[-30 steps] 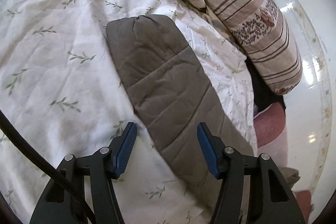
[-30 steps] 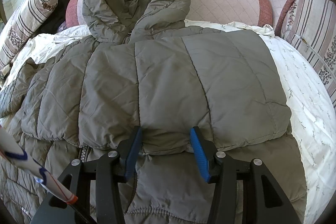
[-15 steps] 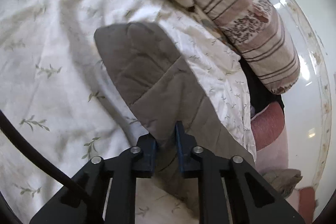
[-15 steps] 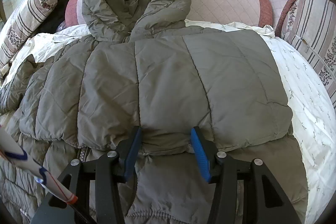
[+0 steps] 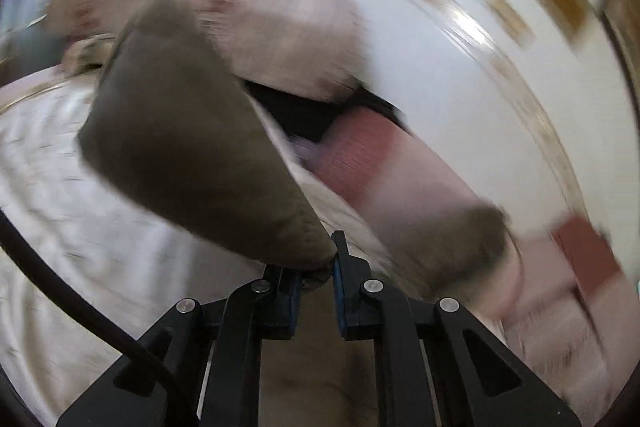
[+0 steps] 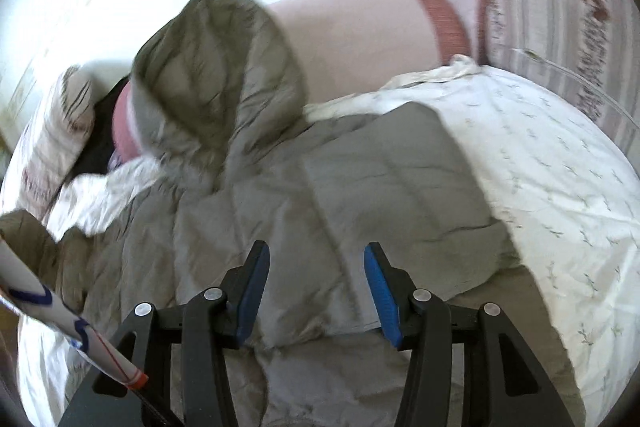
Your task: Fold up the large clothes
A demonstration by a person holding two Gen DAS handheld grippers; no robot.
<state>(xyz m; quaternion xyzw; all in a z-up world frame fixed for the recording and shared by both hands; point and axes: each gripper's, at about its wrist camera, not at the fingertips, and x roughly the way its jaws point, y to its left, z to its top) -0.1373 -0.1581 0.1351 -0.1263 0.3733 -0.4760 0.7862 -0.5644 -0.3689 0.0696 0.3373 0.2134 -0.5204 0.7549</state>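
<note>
Bed: a white sheet (image 6: 560, 187) with small leaf sprigs covers it; it carries everything else, and in the left wrist view it is heavily blurred.
Headboard: pink padded panels (image 6: 360, 39) with darker red bands, standing behind the bed against a pale wall.
Jacket: a grey-olive quilted jacket (image 6: 360, 187) lies spread on the sheet, filling the middle of the right wrist view; one side is already folded across the body, and its straight edge crosses toward the bare sheet on the right.
Hood: the hood (image 6: 216, 79) stands propped up against the headboard, above the jacket's body.
Pillows: a striped, flowered pillow (image 6: 560, 27) leans at the right of the bed; another (image 6: 52, 147) lies at the left edge, beside something dark.
Sleeve: the sleeve (image 5: 180, 147) is off the sheet, hanging in the air from its pinched part, with the far cuff end pointing up toward the pillow.
Left gripper: the left gripper (image 5: 316, 277) has its jaws pinched shut on a fold of the sleeve, with fabric bunched between the blue pads.
Right gripper: the right gripper (image 6: 316, 291) hovers over the jacket's folded body with its jaws about half apart and nothing between them.
</note>
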